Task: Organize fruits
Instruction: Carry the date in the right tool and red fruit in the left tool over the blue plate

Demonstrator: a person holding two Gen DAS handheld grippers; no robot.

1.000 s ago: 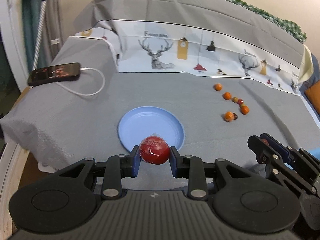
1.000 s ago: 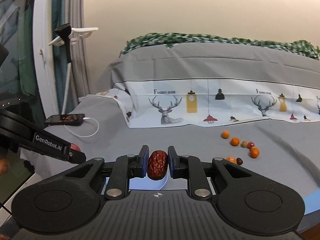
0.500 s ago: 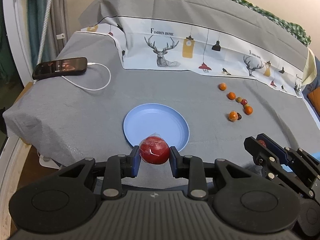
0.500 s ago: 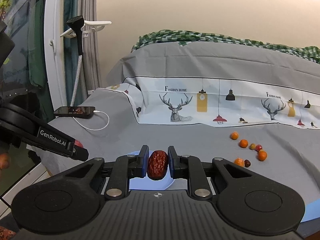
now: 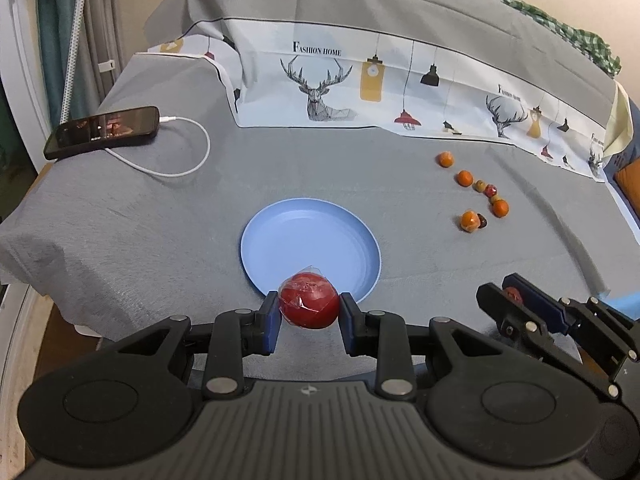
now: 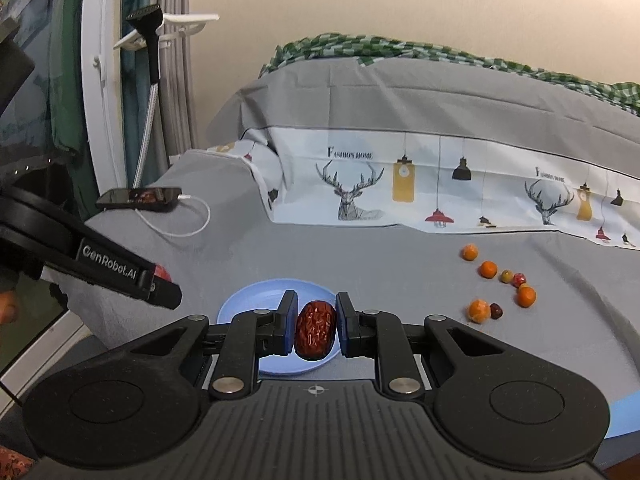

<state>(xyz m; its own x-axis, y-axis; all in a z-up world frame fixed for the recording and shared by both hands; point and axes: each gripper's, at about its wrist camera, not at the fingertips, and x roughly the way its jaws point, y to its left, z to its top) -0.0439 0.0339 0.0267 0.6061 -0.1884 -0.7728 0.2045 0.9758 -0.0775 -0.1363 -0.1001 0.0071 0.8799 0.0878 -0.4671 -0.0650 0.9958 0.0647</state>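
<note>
My left gripper (image 5: 308, 312) is shut on a round red fruit in clear wrap (image 5: 307, 300), held just above the near rim of the empty blue plate (image 5: 308, 240). My right gripper (image 6: 316, 330) is shut on a wrinkled red date (image 6: 315, 335), over the near side of the same blue plate (image 6: 256, 296). In the left wrist view the right gripper (image 5: 516, 300) shows at the lower right, beside the plate. Several small orange and red fruits (image 5: 476, 200) lie loose on the grey sheet to the right of the plate, also seen in the right wrist view as loose fruits (image 6: 500, 284).
A black phone (image 5: 102, 131) with a white charging cable (image 5: 176, 168) lies at the bed's far left corner. A deer-print cloth (image 5: 380, 92) covers the raised bedding behind. The bed edge drops off at left and front. A white stand (image 6: 152, 80) rises at left.
Both grippers have moved forward and slightly down toward the plate, each keeping its fruit. The plate and loose fruits lie where they were.
</note>
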